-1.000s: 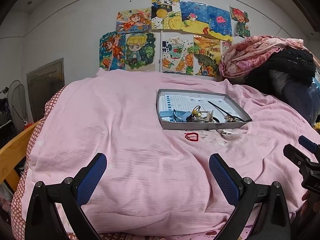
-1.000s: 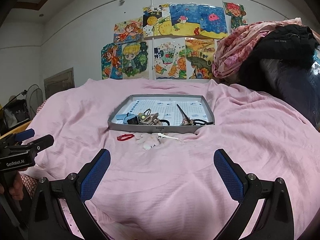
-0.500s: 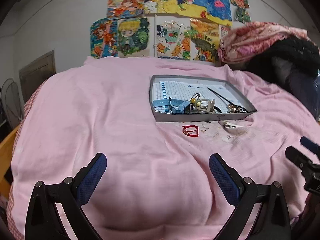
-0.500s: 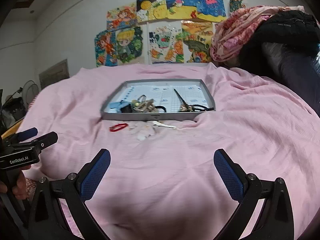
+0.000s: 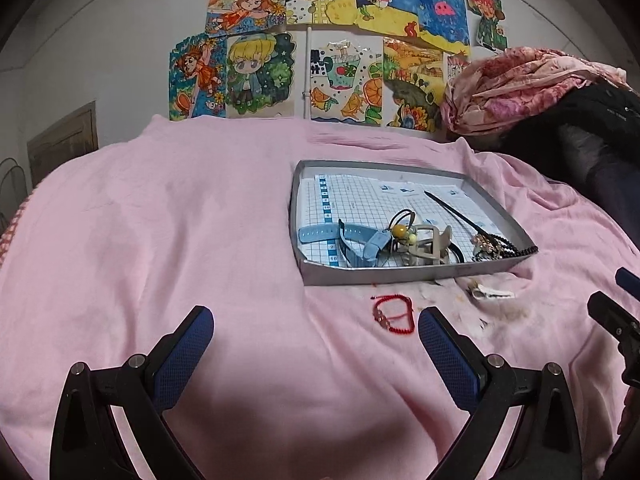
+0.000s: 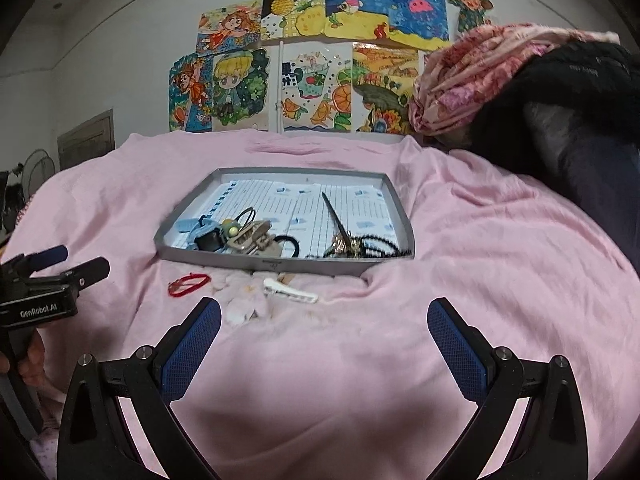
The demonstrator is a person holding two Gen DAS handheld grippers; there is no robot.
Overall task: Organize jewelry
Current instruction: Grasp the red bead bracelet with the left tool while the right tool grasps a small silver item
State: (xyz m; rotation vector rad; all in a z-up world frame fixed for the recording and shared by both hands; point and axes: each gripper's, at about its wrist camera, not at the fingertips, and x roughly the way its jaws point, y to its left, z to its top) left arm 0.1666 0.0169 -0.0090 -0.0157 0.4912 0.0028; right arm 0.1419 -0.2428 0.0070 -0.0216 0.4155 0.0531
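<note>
- The left gripper (image 5: 316,338) hovers over the pink bedspread (image 5: 160,240), jaws spread wide with nothing between the blue pads. In the right wrist view its side shows at the left edge, and the black body reads "GenRobot.AI" in white letters.
- A red string bracelet (image 5: 392,314) lies on the bedspread just in front of the tray, near the left gripper's right finger but apart from it.
- The grey tray (image 6: 280,266) rests on the bed, lined with gridded paper; a blue strip of numbers runs down the paper's left side, with "10" legible near the bottom in the left wrist view.
- Inside the tray, left to right: a light-blue watch (image 5: 344,238), a black hair tie with yellow beads (image 5: 402,230), a beige claw clip (image 5: 430,244), a long dark hair stick (image 5: 456,212) and a black bead string (image 5: 508,250) draped over the tray's right corner.
- A white hair clip (image 6: 290,292) lies on the bedspread just in front of the tray, beside a pale fluffy piece (image 6: 244,306).
- The right gripper (image 6: 324,338) is held wide apart and empty above the bedspread.
- Coloured drawings (image 6: 312,52) cover the wall; the writing on them is too small to read.
</note>
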